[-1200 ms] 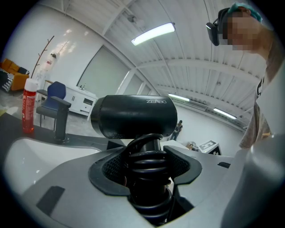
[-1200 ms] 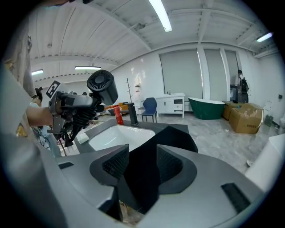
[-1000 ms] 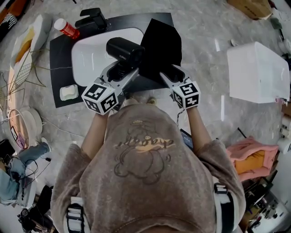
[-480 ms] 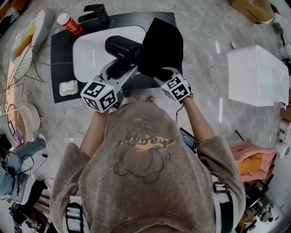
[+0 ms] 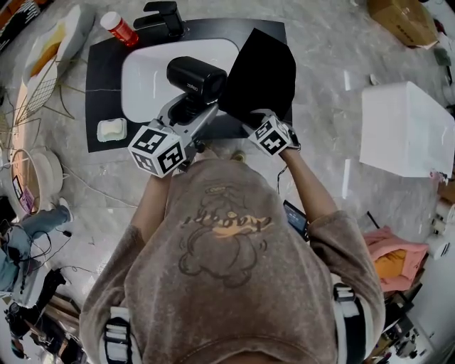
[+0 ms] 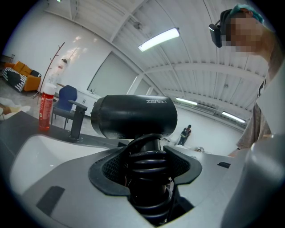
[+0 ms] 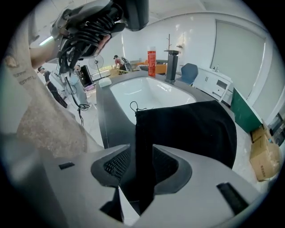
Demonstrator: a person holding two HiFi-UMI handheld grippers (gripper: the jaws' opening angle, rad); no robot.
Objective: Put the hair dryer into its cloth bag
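The black hair dryer (image 5: pixel 195 77) (image 6: pixel 133 116) is held over the white sink basin (image 5: pixel 142 78). My left gripper (image 5: pixel 186 108) (image 6: pixel 149 164) is shut on its handle, which has the coiled cord wound round it. The black cloth bag (image 5: pixel 259 71) (image 7: pixel 191 129) lies on the dark counter mat (image 5: pixel 99 92), just right of the dryer. My right gripper (image 5: pixel 250 117) (image 7: pixel 138 164) points steeply down at the bag's near edge. Its jaws are closing with a fold of the cloth between them, and a sliver of gap shows at one pad.
A red bottle (image 5: pixel 119 28) and a black faucet (image 5: pixel 162 13) stand behind the basin. A white soap dish (image 5: pixel 111 129) sits on the mat's left corner. A white box (image 5: pixel 409 128) stands on the floor at the right. Wire baskets and cables lie at the left.
My right gripper has dropped and rolled onto the bag's near edge, and its jaws have narrowed around the cloth. The left gripper and the dryer have stayed put.
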